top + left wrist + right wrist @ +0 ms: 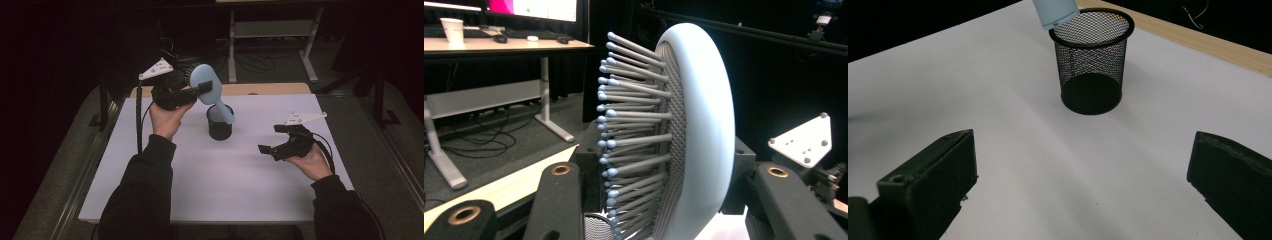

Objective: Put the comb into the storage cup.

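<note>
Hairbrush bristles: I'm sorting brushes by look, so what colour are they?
Grey bristles with pale blue tips, clearest in the left gripper view.

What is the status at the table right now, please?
Left gripper shut on hairbrush head, handle tip at mesh cup rim. Right gripper open, apart over the table. Nothing blocks the cup.

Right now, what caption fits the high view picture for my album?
Left gripper holds a blue hairbrush by its head, handle tip over a black mesh cup; open right gripper waits nearby.
</note>
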{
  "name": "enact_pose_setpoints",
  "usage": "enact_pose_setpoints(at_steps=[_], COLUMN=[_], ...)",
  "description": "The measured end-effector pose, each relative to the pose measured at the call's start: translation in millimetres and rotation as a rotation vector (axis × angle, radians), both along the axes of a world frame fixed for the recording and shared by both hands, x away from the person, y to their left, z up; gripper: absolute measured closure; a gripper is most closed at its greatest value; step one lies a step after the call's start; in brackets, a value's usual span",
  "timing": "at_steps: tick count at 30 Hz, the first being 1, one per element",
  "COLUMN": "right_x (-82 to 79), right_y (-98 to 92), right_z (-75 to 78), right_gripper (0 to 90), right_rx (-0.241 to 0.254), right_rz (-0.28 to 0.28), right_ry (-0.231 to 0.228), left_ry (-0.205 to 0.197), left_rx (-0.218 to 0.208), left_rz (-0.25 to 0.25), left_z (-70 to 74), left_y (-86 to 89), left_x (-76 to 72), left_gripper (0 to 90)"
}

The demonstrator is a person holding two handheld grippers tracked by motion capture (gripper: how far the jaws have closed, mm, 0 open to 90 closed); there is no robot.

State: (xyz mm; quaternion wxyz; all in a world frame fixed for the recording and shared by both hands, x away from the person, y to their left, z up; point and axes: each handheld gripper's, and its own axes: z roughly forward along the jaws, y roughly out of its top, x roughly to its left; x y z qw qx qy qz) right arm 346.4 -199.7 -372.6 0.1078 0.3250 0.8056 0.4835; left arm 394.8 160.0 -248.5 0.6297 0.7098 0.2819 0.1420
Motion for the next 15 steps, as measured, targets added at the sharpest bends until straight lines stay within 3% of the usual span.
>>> enact_pose_setpoints(at_steps=[15], right_x=[-18.8], right_y=[-10.8], right_z=[-12.5], right_gripper=[0.0], right_rx=[-0.019], right_rz=[-0.013], right_ry=[-0.004], left_ry=[-0.020], left_rx=[0.030], left_rz=[0.038], left_z=[5.2], left_y=[2.2], left_x=[19.0], left_gripper=[51.6])
